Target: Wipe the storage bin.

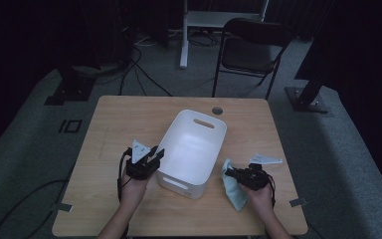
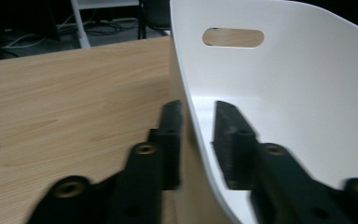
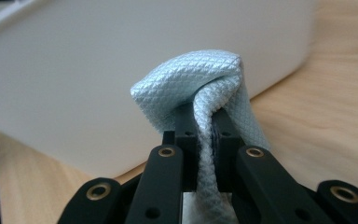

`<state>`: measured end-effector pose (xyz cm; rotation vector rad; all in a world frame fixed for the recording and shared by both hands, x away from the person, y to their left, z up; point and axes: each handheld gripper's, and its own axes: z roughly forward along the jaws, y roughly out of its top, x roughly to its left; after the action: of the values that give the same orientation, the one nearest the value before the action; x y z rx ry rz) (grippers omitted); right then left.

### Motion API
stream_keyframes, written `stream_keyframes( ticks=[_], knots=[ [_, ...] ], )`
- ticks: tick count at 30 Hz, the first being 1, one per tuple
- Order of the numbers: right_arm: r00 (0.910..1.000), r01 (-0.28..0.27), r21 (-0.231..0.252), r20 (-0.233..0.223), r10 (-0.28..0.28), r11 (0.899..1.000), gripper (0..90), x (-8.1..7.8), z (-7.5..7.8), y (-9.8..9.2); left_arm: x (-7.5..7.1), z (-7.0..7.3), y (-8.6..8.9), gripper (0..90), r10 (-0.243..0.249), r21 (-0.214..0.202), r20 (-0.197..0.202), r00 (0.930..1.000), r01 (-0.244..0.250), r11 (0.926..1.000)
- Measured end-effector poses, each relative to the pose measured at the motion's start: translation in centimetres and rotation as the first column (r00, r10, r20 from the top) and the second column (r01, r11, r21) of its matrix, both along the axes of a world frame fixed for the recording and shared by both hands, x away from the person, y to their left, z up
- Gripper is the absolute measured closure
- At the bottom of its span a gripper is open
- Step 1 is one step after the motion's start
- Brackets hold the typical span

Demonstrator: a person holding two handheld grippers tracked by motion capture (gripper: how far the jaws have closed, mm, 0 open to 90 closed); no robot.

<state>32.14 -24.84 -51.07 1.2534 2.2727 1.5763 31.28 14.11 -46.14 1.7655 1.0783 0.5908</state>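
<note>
A white plastic bin (image 1: 206, 119) with handle slots stands on the middle of the wooden table (image 1: 124, 119). My left gripper (image 1: 156, 151) sits at the bin's left wall. In the left gripper view its jaws (image 2: 198, 112) straddle that wall (image 2: 284, 93), one outside and one inside. A gap shows on the inner side, so it is open. My right gripper (image 1: 230, 172) is just right of the bin's near corner, shut on a light blue waffle-textured cloth (image 1: 234, 191). The right gripper view has the cloth (image 3: 191, 79) bunched over the fingertips (image 3: 205, 114), close to the bin's outer wall (image 3: 98, 84).
A round cable hole (image 1: 217, 110) lies in the table behind the bin. Beyond the table stand a dark folding chair (image 1: 251, 47) and a white stand leg (image 1: 183, 35), with cables across the carpet.
</note>
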Motion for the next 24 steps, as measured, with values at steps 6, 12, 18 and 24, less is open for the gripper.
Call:
stream_keyframes(
  ticks=[6, 12, 18, 24],
  knots=[
    [0.9987, 0.046, 0.012, 0.022, -0.046, 0.999, 84.5, 0.0, 0.8, -1.9, 0.1, 0.5, 0.4, 45.5, -0.036, -0.024, 0.017, 0.9992, 0.036, 0.9991],
    [0.9949, 0.092, 0.021, 0.04, -0.092, 0.996, 84.5, -0.1, 1.2, -3.6, 0.3, 0.7, 0.8, 38.8, -0.085, -0.054, 0.015, 0.9963, 0.086, 0.9949],
    [0.9902, 0.127, 0.024, 0.055, -0.128, 0.992, 84.5, 0.0, 1.5, -4.6, -0.3, 0.5, 0.6, 42.1, -0.156, -0.06, -0.017, 0.9876, 0.155, 0.9862],
    [0.988, 0.144, 0.028, 0.052, -0.146, 0.989, 84.4, 0.1, 1.3, -5.1, -1.3, 0.5, 0.8, 39.5, -0.168, -0.077, -0.026, 0.9854, 0.166, 0.9831]
  ],
)
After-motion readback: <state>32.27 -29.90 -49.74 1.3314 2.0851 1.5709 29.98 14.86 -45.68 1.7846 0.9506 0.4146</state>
